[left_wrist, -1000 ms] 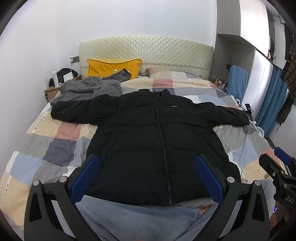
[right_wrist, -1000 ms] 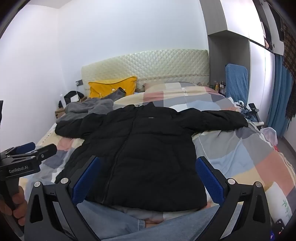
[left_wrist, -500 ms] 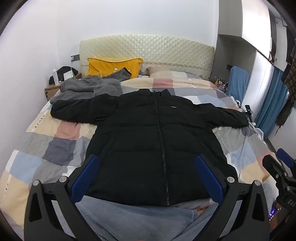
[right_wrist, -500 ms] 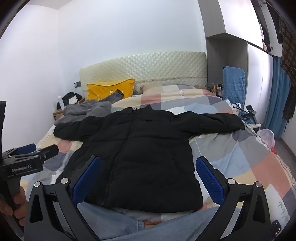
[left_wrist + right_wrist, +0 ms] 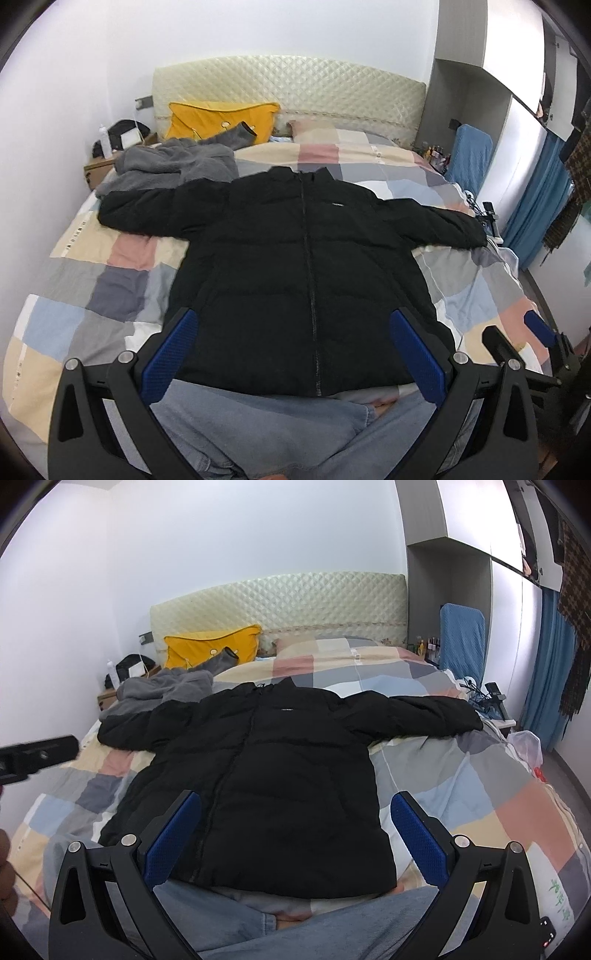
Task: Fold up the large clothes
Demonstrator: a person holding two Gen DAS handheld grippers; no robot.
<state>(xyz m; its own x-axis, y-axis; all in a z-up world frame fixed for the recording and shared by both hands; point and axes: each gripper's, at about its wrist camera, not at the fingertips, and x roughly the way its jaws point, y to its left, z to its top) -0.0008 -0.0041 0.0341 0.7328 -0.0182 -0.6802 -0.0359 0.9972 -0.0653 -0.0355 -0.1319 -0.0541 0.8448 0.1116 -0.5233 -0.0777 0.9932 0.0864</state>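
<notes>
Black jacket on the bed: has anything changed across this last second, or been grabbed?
Nothing grabbed. Both grippers, left and right, stay open, jaws empty; the views only drift slightly. The black jacket still lies flat, zipped, sleeves spread on the checked quilt.

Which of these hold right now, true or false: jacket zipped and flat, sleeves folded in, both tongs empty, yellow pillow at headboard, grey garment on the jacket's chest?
1. The black jacket lies flat, zipped. True.
2. Its sleeves are folded in. False: both stretch outward.
3. The left tongs and right tongs are open, holding nothing. True.
4. The yellow pillow sits at the headboard. True.
5. The grey garment covers the jacket's chest. False: it lies by one sleeve.
</notes>
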